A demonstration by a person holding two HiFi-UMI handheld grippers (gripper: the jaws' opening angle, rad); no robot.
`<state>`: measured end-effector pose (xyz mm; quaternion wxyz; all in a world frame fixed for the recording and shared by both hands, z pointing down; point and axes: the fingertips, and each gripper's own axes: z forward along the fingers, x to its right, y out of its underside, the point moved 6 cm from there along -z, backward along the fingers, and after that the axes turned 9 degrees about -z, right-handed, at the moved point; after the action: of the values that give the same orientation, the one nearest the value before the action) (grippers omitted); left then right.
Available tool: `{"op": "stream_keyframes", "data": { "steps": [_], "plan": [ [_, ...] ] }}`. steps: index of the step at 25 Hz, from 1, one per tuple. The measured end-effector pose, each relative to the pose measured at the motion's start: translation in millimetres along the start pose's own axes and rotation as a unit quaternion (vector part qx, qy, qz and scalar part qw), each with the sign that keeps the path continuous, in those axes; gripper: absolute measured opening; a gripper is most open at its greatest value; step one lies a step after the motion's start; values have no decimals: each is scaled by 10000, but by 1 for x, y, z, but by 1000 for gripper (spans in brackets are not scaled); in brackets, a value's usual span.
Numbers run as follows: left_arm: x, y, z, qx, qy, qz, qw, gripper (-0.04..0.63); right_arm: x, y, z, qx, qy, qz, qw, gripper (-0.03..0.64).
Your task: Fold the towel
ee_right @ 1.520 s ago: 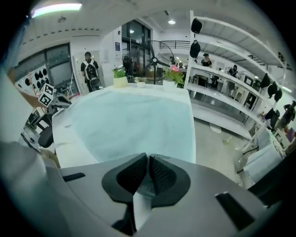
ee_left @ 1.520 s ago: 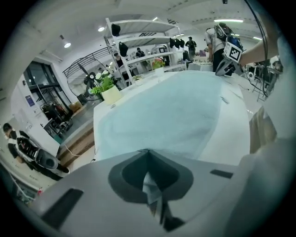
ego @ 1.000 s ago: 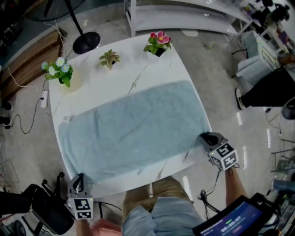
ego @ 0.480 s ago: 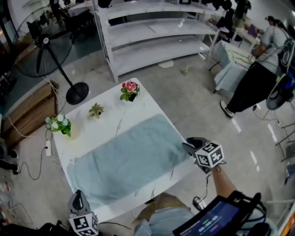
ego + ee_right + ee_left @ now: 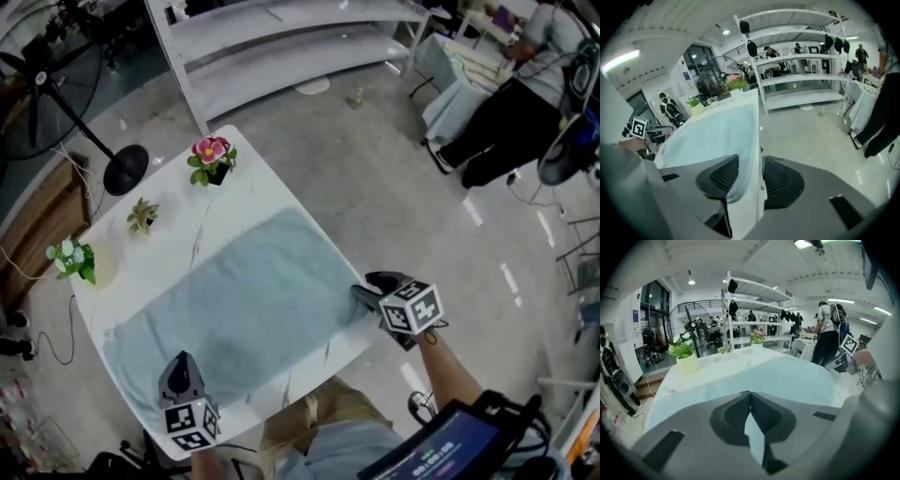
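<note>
A light blue towel point(image 5: 234, 300) lies spread flat across the white marble table point(image 5: 187, 225). My left gripper point(image 5: 181, 359) hovers over the towel's near left part, its jaws shut tip to tip with nothing pinched. In the left gripper view the left gripper point(image 5: 750, 393) points across the towel point(image 5: 787, 376). My right gripper point(image 5: 361, 292) is at the towel's near right corner. Its jaws have just been opening. In the right gripper view the right gripper point(image 5: 750, 176) stands open astride the table's side edge, with the towel's hem point(image 5: 740, 154) between the pads, not pressed.
Three potted plants stand along the table's far side: pink flowers point(image 5: 211, 155), a small succulent point(image 5: 142, 216) and white flowers point(image 5: 70, 258). A floor fan point(image 5: 56, 84) and white shelving point(image 5: 281, 37) stand beyond. A person point(image 5: 506, 122) is at the right.
My left gripper has come in from beyond the table's near left corner to over the towel. My right gripper has rolled at the near right corner. The head view has swung.
</note>
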<state>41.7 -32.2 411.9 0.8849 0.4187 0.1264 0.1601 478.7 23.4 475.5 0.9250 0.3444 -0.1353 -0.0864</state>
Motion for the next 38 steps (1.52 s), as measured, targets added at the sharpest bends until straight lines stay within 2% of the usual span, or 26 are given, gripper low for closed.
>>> {"op": "stream_keyframes", "data": {
  "steps": [5,8,10,11,16,20,26,31,38],
  "plan": [
    [11,2,17,-141,107,-21,9998,6,-1,-1,11,-250,50,264,9993,179],
    [7,-1,16,-51,120,-68,9999,6,-2,-5,10,-501,299,-44,9983,163],
    [5,-3,14,71,163,-147,9997,6,1,-7,6,-540,496,-259,9970,48],
    [4,-4,13,135,200,-191,9995,6,3,-8,5,-536,492,-251,9970,28],
    [0,-6,4,255,426,-295,9983,6,-1,-23,-6,-133,159,600,9980,28],
    [-8,-8,-13,341,524,-481,9969,6,-20,-55,-24,248,108,709,9971,28],
    [-38,-8,-43,323,469,-812,9951,7,-74,-108,-34,586,114,219,9980,28],
    [-76,-4,-80,508,363,-1071,9923,6,-137,-149,-29,738,-21,-339,9967,28],
    [-132,18,-121,625,74,-1430,9877,6,-230,-184,-4,854,-211,-1015,9909,28]
  ]
}}
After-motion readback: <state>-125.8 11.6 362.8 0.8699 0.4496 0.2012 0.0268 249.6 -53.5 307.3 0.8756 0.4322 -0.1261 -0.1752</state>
